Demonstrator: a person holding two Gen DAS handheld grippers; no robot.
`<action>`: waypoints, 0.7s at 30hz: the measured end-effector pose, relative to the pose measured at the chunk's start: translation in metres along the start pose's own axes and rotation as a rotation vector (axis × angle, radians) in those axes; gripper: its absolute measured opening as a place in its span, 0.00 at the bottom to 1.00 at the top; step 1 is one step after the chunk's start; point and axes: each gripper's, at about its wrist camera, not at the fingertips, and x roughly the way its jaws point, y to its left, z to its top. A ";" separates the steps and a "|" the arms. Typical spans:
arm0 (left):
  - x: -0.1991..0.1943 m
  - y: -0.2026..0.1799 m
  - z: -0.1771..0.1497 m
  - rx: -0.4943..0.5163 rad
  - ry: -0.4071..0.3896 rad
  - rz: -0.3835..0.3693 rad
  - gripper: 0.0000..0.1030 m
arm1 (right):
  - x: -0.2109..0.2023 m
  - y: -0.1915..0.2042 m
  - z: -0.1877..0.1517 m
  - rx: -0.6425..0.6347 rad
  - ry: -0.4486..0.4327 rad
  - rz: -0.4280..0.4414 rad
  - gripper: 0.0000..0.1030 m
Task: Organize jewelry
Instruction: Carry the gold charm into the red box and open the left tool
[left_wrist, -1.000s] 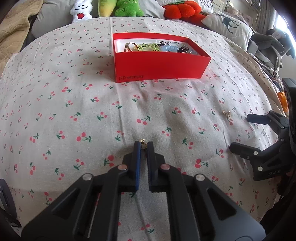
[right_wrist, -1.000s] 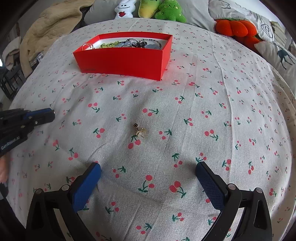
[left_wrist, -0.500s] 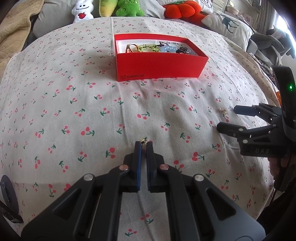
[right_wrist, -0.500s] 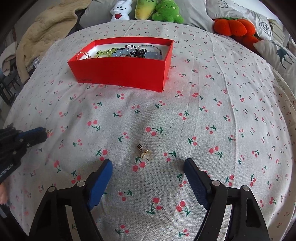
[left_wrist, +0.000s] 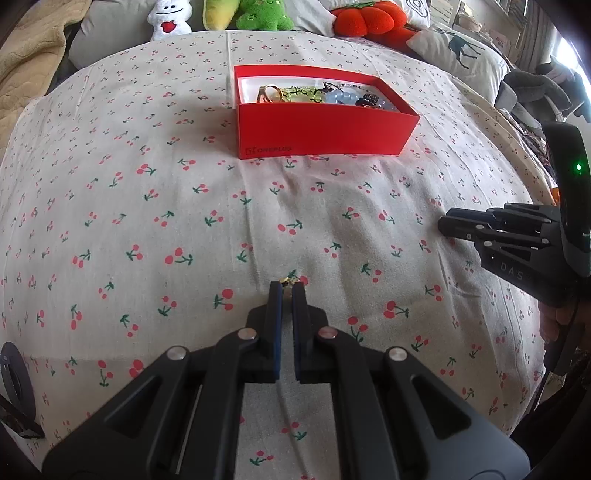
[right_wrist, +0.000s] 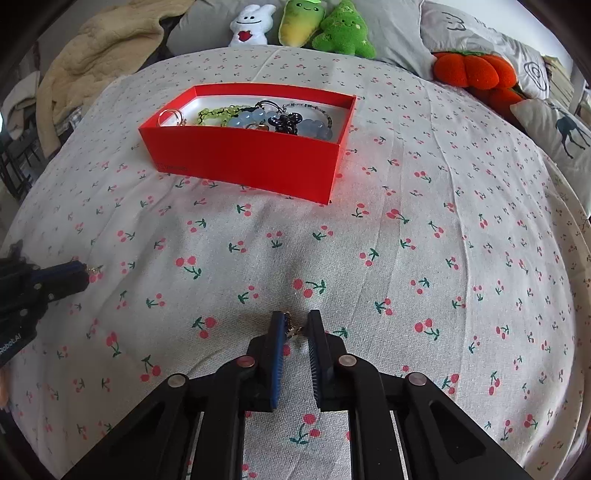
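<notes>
Now the left gripper (left_wrist: 287, 287) is clamped on a small gold earring (left_wrist: 288, 282) at its tips. Meanwhile the right gripper (right_wrist: 295, 325) is closing around a second earring (right_wrist: 294, 329), both well short of the red box (right_wrist: 251, 162) on the cherry-print cloth (right_wrist: 406, 258).

Red box (right_wrist: 251, 162) with white inside; cream bedsheet (right_wrist: 406, 258) printed with red cherries, green stems; blue pads (right_wrist: 277, 354) on black jaws.

**Bedding and plush toys behind my work area**

I see a cherry-print sheet (right_wrist: 406, 258) covering the bed. Along its far edge sit a white plush (right_wrist: 251, 26), a yellow-green plush (right_wrist: 299, 20), a green plush (right_wrist: 343, 31) and an orange pumpkin cushion (right_wrist: 472, 70). A beige blanket (right_wrist: 96, 55) lies far left, a deer-print pillow (right_wrist: 565, 129) right.
</notes>
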 end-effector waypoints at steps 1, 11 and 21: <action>0.000 0.000 0.000 -0.004 0.002 -0.002 0.06 | 0.000 0.000 0.001 0.002 0.004 0.008 0.10; -0.011 0.002 0.014 -0.045 -0.001 -0.045 0.06 | -0.013 -0.015 0.012 0.121 0.015 0.161 0.10; -0.020 -0.003 0.041 -0.078 -0.029 -0.086 0.06 | -0.032 -0.013 0.034 0.155 -0.035 0.199 0.10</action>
